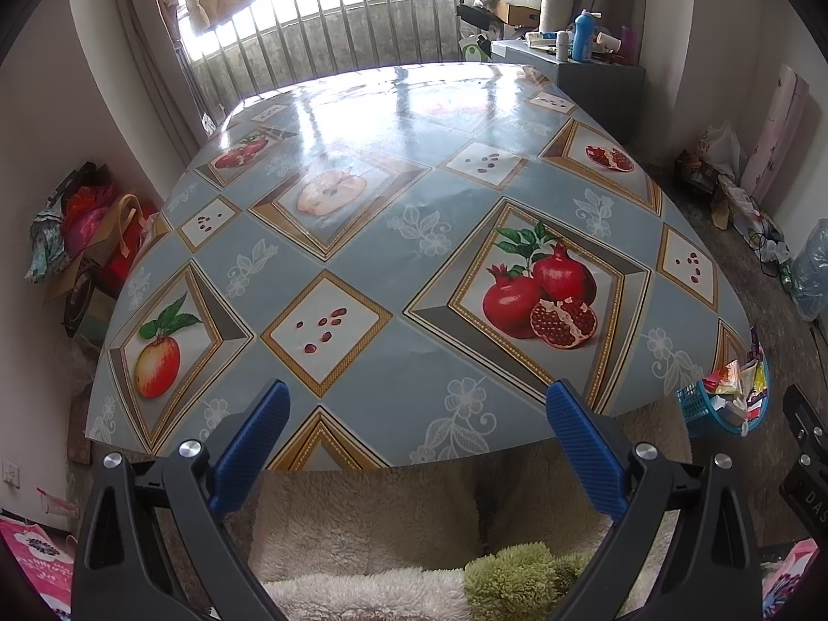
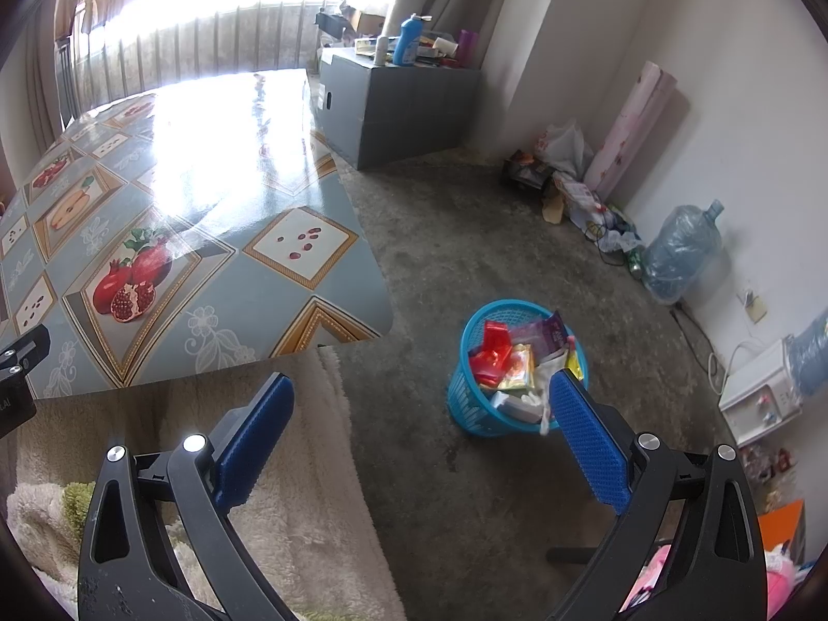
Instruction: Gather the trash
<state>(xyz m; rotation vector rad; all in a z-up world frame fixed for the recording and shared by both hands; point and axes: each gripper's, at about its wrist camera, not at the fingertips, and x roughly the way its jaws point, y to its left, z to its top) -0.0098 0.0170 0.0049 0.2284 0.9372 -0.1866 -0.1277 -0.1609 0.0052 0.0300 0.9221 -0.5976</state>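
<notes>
Trash wrappers [image 2: 509, 362] fill the blue plastic mesh basket [image 2: 468, 403] on the concrete floor beside the counter [image 1: 414, 238], so both grippers, left [image 1: 416, 409] and right [image 2: 422, 403], hover with jaws wide and empty.

The left wrist view looks forward and slightly down across the table [image 1: 414, 259] from just off its near edge, facing the barred window [image 1: 331, 15]. The right wrist view sits further right, beside the table's near corner, and looks down toward the floor [image 2: 466, 238] and the basket [image 2: 476, 414], which stands close below it. Both views share the table [image 2: 207, 269], the basket [image 1: 698, 409], the grey cabinet [image 1: 605, 88] [image 2: 398, 103] and the window.
</notes>
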